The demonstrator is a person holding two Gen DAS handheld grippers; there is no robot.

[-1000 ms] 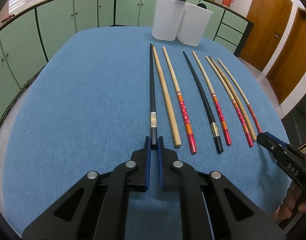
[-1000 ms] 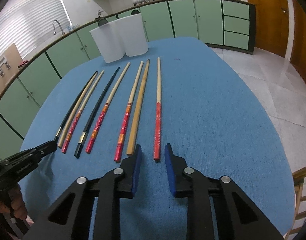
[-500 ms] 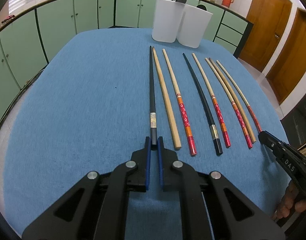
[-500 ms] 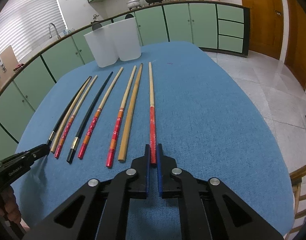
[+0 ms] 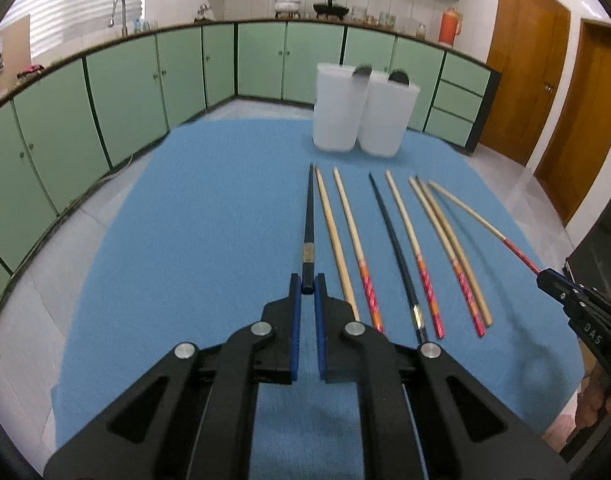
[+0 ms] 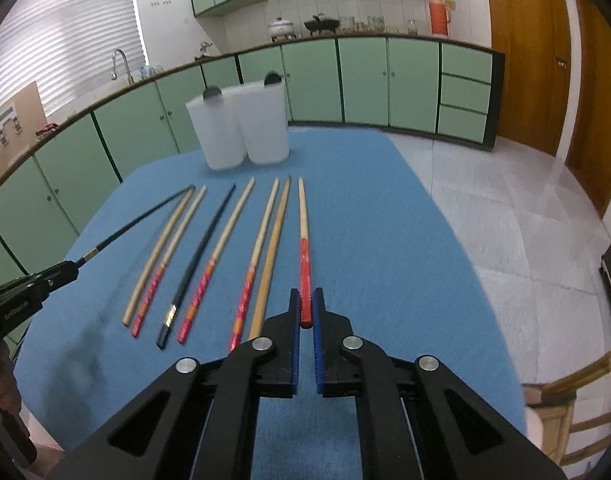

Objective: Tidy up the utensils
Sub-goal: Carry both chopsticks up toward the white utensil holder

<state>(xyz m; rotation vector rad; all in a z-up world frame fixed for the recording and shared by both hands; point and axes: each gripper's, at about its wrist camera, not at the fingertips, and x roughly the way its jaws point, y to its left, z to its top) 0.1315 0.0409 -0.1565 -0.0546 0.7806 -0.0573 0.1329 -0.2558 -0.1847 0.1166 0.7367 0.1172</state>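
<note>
My left gripper [image 5: 307, 285] is shut on the thick end of a black chopstick [image 5: 308, 224], which is raised off the blue tablecloth [image 5: 193, 240]. In the right wrist view my right gripper [image 6: 305, 304] is shut on the red end of a red-handled chopstick [image 6: 304, 240], also lifted. From the left wrist view that same red-handled chopstick [image 5: 489, 228] slants up to the right gripper [image 5: 553, 282]. Several more chopsticks [image 5: 421, 268] lie side by side on the cloth between the two. Two white tubs [image 5: 361, 114] stand at the far end.
Green cabinets [image 5: 145, 92] curve round behind the table. Wooden doors [image 5: 529, 92] are at the right. A wooden chair [image 6: 577, 396] stands by the table's right edge. A hand [image 6: 1, 380] holds the left gripper's handle.
The right gripper's jaws closed on the red-handled chopstick. Both grippers then rose, each lifting its chopstick's near end off the cloth; more of the kitchen shows now.
</note>
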